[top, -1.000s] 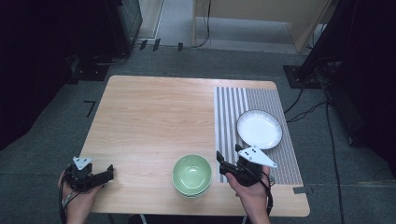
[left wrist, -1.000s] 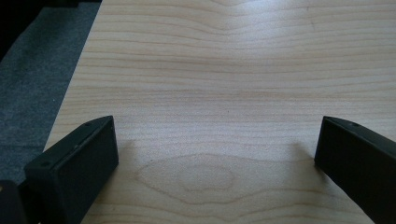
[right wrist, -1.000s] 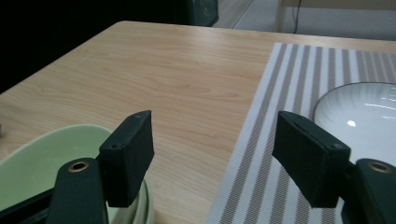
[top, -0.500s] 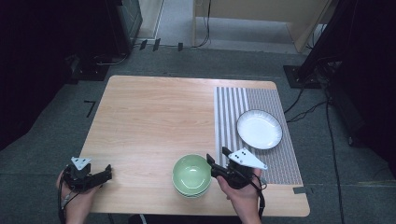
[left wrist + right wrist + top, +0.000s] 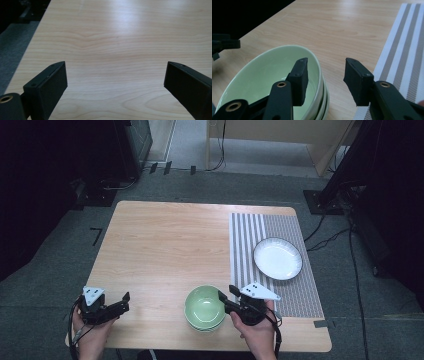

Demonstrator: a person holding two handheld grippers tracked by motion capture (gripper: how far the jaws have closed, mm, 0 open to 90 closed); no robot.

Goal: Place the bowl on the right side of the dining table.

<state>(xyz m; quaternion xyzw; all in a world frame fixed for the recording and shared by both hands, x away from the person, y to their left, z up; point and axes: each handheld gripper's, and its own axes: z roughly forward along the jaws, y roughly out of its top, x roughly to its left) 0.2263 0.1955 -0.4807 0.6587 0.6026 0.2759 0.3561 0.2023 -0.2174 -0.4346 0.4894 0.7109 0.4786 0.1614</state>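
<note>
A stack of pale green bowls [image 5: 204,307] stands near the table's front edge, right of centre. My right gripper [image 5: 226,293] is at the stack's right rim, held by a hand. In the right gripper view the gripper [image 5: 326,63] is open: one jaw hangs inside the top green bowl [image 5: 267,72], the other outside, with the rim between them and not clamped. My left gripper [image 5: 124,301] rests at the front left corner of the table. It stands open [image 5: 115,67] over bare wood.
A white plate [image 5: 277,258] lies on a grey striped mat [image 5: 250,240] at the right side of the wooden table [image 5: 170,245]. The mat's edge [image 5: 402,50] runs close beside the right gripper. Dark stands and cables surround the table on the floor.
My right gripper has moved left off the mat to the bowl stack, and its jaws now straddle the rim. The left gripper has stayed put.
</note>
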